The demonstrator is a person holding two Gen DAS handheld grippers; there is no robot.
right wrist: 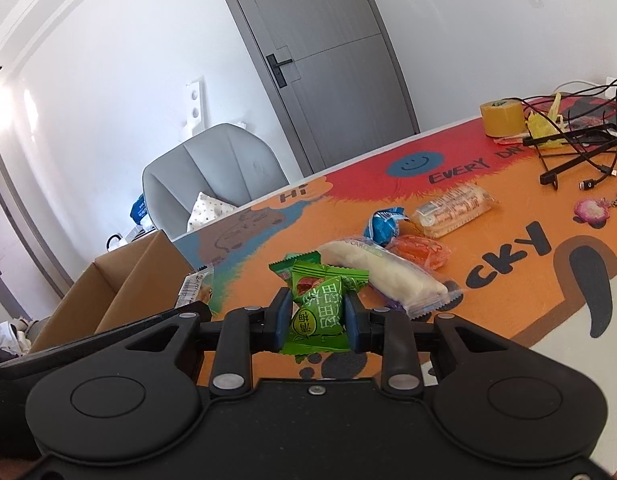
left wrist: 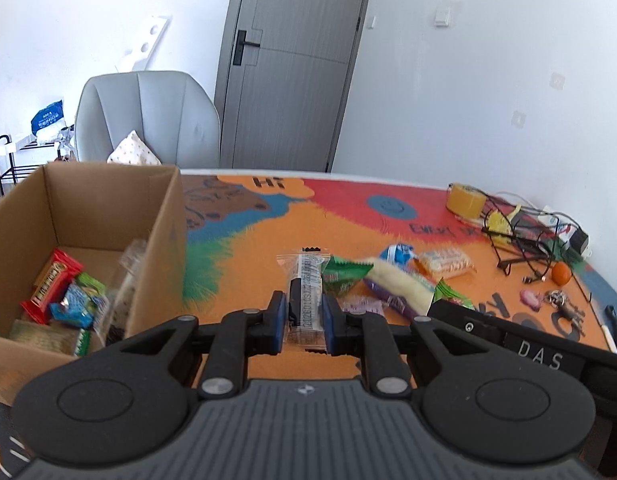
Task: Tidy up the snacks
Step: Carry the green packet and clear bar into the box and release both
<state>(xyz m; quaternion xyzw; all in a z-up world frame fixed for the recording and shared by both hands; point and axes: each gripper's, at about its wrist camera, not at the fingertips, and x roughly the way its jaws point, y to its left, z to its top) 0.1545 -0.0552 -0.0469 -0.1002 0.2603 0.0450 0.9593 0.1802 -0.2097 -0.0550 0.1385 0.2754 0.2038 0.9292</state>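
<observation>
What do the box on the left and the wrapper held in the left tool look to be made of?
Box: brown corrugated cardboard, matte, with creased flaps and raw edges. Wrapper in the left tool: thin clear plastic film, glossy, apparently; its dark contents show through and the end seal is serrated.

"EVERY", "Hi" on mat [right wrist: 388,184]

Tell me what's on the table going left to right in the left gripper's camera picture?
Cardboard box → clear-wrapped snack bar held in the left gripper → long white bun packet → yellow tape roll → small orange fruit.
</observation>
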